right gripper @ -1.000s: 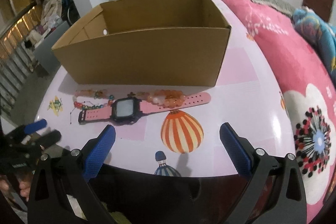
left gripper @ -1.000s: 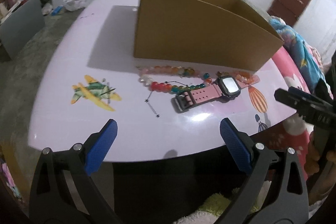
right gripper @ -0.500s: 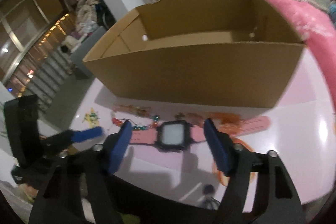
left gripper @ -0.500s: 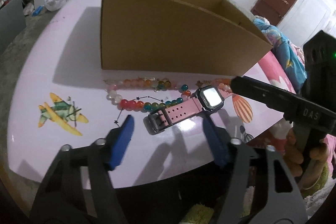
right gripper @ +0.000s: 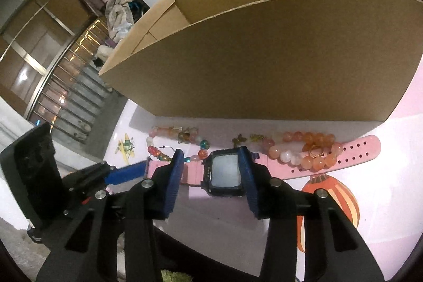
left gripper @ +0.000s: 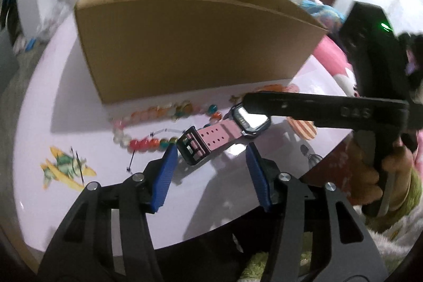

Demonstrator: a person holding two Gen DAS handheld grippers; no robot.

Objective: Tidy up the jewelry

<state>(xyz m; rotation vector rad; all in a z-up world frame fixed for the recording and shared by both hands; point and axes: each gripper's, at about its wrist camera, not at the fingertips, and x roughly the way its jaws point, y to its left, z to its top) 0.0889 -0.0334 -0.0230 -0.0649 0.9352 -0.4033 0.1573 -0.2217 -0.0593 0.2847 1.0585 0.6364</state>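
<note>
Nearest the table edge, the left gripper (left gripper: 208,163) stands about half open, its jaws having just been closing, with the buckle end of the pink watch (left gripper: 227,130) between the blue pads but not pinched. The right gripper (right gripper: 211,171) is also part-closed and has just been narrowing; its pads flank the dark watch case, one close against the case edge — whether it presses I cannot tell. The watch lies flat on the white table (left gripper: 79,110), its far strap end under the orange bead bracelet (right gripper: 306,149). A multicoloured bead strand (left gripper: 148,128) lies beside it. Judgement: the watch is light, its case rigid and the strap limp — grip the case. Lifting may drag the beads, which roll. Behind stands the open cardboard box (right gripper: 264,65).
</note>
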